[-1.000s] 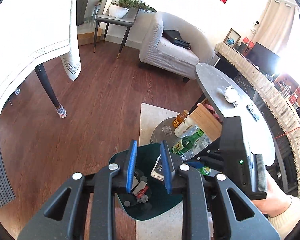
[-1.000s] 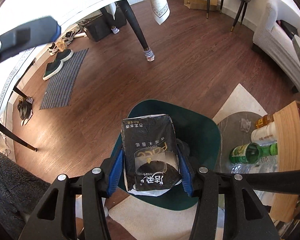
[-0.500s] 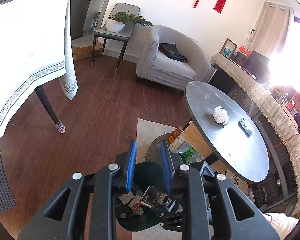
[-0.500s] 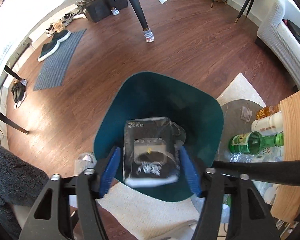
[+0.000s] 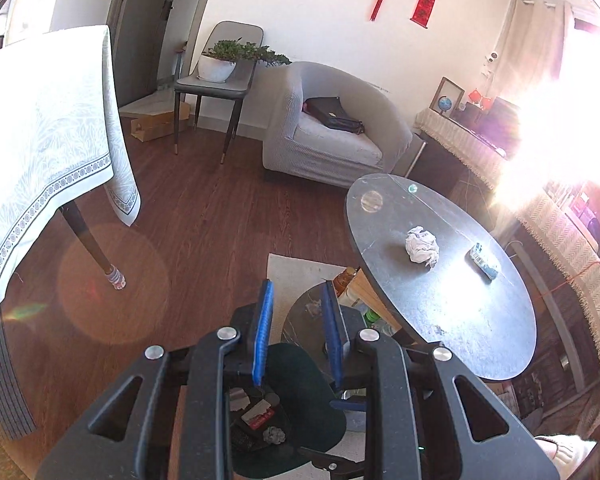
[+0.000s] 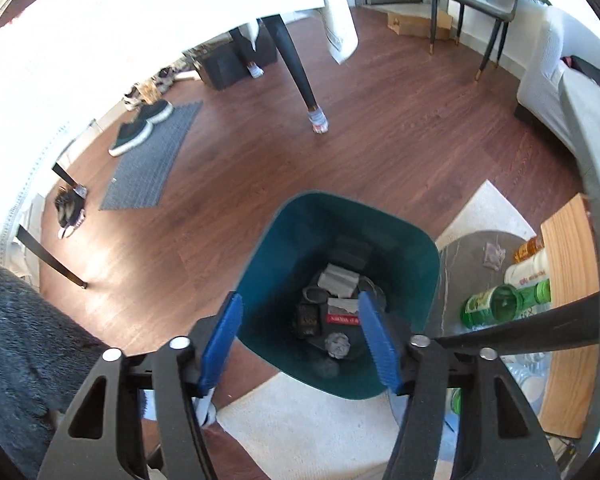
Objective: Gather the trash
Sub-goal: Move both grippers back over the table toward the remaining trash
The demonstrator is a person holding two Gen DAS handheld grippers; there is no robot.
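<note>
The right gripper (image 6: 300,340), jaws just narrowed and holding nothing, is angled steeply down over the teal plastic trash bin (image 6: 404,384) where the black packet (image 6: 308,320) is now lying, bare wooden floor (image 6: 240,200) beyond its rim.

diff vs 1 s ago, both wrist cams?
The right gripper let go of the black packet it held a second ago; its jaws opened, then have just closed back a little, with nothing between them. The packet now lies somewhere among the trash in the green bin. The left gripper rose, bringing the round table into fuller view. Unchanged: left jaws empty; crumpled paper on that table.
</note>
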